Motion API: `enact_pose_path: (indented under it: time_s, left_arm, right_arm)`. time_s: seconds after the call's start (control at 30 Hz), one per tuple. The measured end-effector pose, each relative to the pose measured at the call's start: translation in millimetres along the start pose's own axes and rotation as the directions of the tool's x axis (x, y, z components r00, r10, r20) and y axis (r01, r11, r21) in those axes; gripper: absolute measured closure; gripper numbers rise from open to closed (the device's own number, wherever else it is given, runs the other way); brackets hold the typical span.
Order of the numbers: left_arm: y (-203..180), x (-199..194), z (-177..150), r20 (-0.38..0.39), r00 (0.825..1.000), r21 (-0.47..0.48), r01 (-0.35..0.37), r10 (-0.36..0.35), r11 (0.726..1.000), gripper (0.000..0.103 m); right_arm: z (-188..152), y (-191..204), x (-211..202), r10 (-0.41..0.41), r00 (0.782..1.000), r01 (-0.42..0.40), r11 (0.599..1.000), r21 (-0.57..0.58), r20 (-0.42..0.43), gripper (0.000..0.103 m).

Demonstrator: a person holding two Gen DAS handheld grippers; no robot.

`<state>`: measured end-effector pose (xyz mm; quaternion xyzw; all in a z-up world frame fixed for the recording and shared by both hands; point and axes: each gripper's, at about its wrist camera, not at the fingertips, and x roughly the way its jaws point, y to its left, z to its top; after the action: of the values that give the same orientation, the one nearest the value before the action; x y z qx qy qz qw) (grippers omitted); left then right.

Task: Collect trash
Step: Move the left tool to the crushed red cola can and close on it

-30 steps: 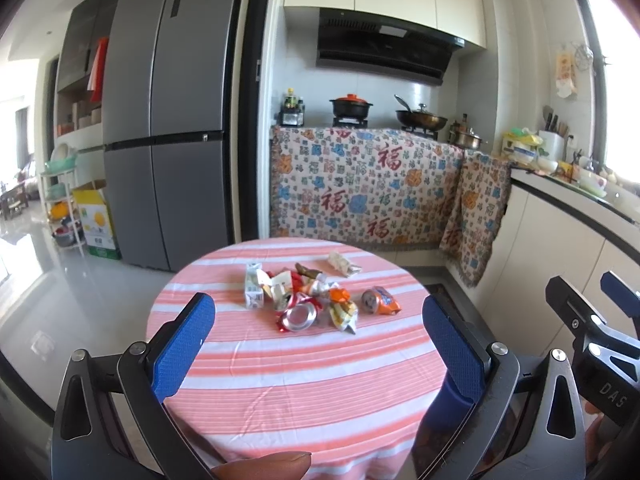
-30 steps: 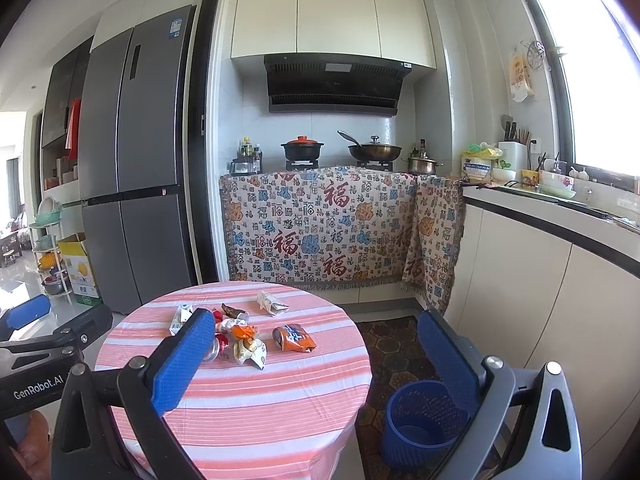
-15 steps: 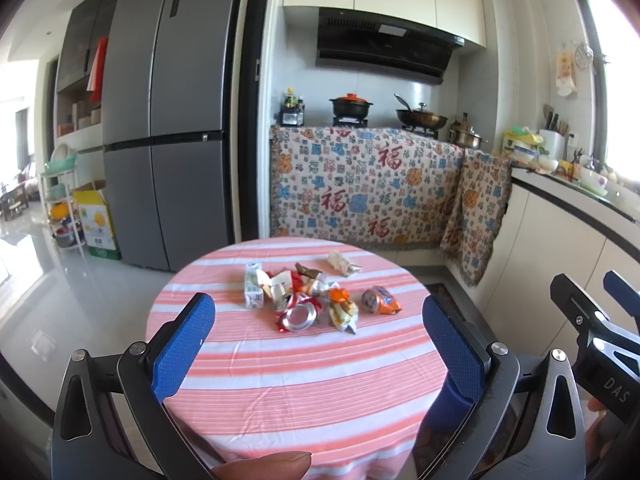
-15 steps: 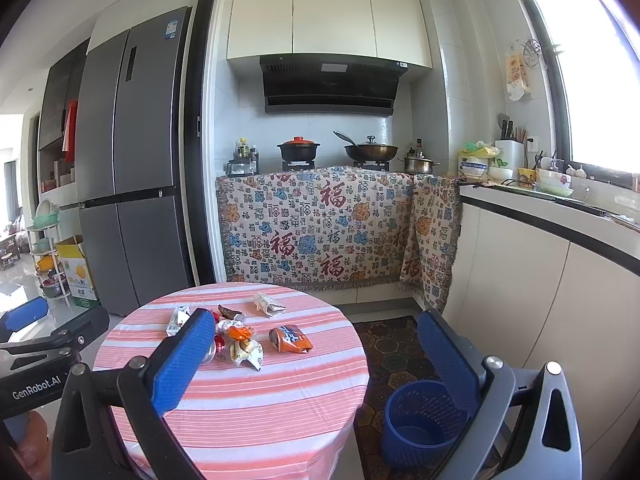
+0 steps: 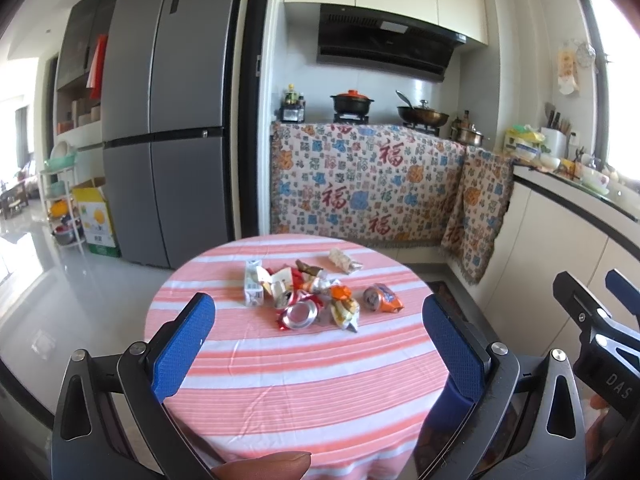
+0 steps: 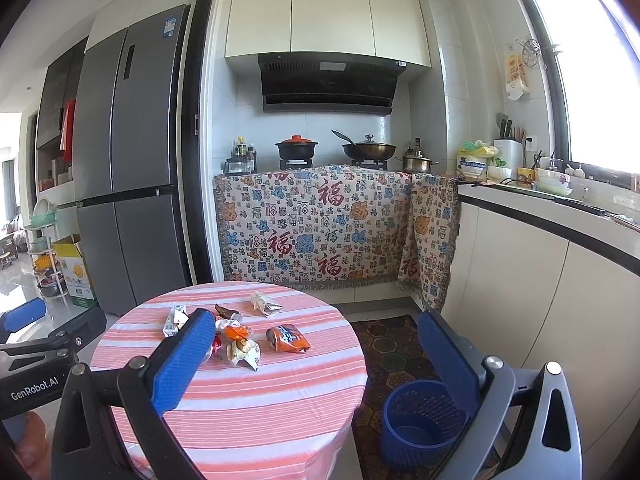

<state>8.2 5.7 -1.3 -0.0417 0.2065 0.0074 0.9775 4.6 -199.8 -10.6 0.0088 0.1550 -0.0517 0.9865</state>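
Blue-padded and spread wide with nothing between the pads, the left claw point(image 5: 318, 344) and right claw point(image 6: 320, 360) hover short of the round pink-striped table point(image 5: 304, 384), where the trash pile point(image 5: 316, 294) lies near its middle, a blue basket point(image 6: 420, 420) on the floor beside it.

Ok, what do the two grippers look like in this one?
Both match: the left gripper and right gripper have dark grey frames with triangular cut-outs, silver pivot bolts and textured blue finger pads. White lettering reads "GenRobot.AI" and "DAS". No cables or sleeves show.
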Motion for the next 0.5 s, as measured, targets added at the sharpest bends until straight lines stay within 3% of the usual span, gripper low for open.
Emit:
enact_pose_path:
  time_s: [0.27, 0.5]
  left_arm:
    - [12.1, 27.3, -9.5, -0.043, 0.999, -0.009, -0.024, 0.023, 1.0, 0.0]
    - [37.1, 88.9, -38.5, -0.17, 0.984, -0.033, -0.064, 0.057, 0.997, 0.0]
  right_arm:
    - [-6.2, 1.4, 14.7, -0.006, 1.0, 0.006, 1.0, -0.002, -0.024, 0.0]
    - [-28.3, 3.0, 58.4, -0.004, 0.994, 0.004, 1.0, -0.001, -0.108, 0.0]
